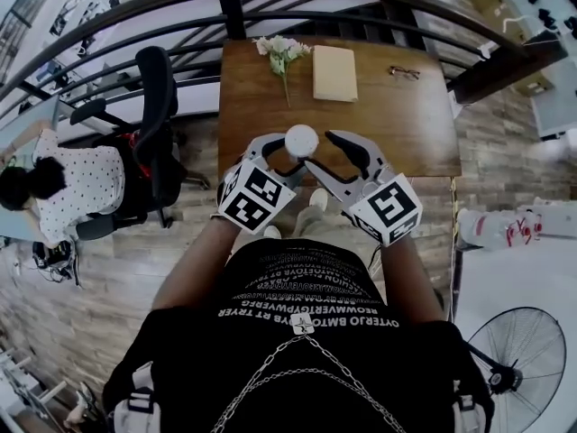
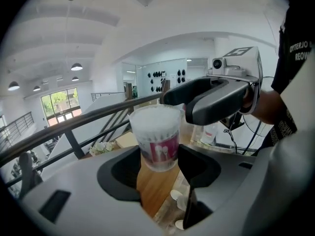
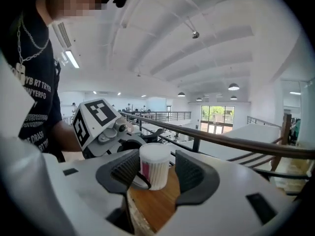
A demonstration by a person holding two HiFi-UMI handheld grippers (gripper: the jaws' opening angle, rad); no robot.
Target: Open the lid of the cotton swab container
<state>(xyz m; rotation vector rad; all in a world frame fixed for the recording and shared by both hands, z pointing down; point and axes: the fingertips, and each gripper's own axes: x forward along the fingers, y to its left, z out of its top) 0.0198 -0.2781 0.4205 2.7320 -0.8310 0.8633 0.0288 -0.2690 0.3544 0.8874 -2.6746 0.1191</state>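
The cotton swab container (image 1: 301,141) is a clear round tub with a white lid, held up over the front of the wooden table (image 1: 397,124). My left gripper (image 1: 284,156) is shut on its lower body; in the left gripper view the tub (image 2: 156,136) sits tight between the two pads, at my left gripper (image 2: 158,166). My right gripper (image 1: 320,152) comes in from the right, its jaws open. In the right gripper view the tub (image 3: 154,165) stands between the tips of my right gripper (image 3: 156,173), with a gap on its right side. The lid is on.
On the table lie a bunch of white flowers (image 1: 281,54), a beige pad (image 1: 334,72) and a pair of glasses (image 1: 404,72). A black office chair (image 1: 153,106) and a seated person (image 1: 63,183) are at the left. A dark railing curves behind the table, and a fan (image 1: 518,359) stands at the lower right.
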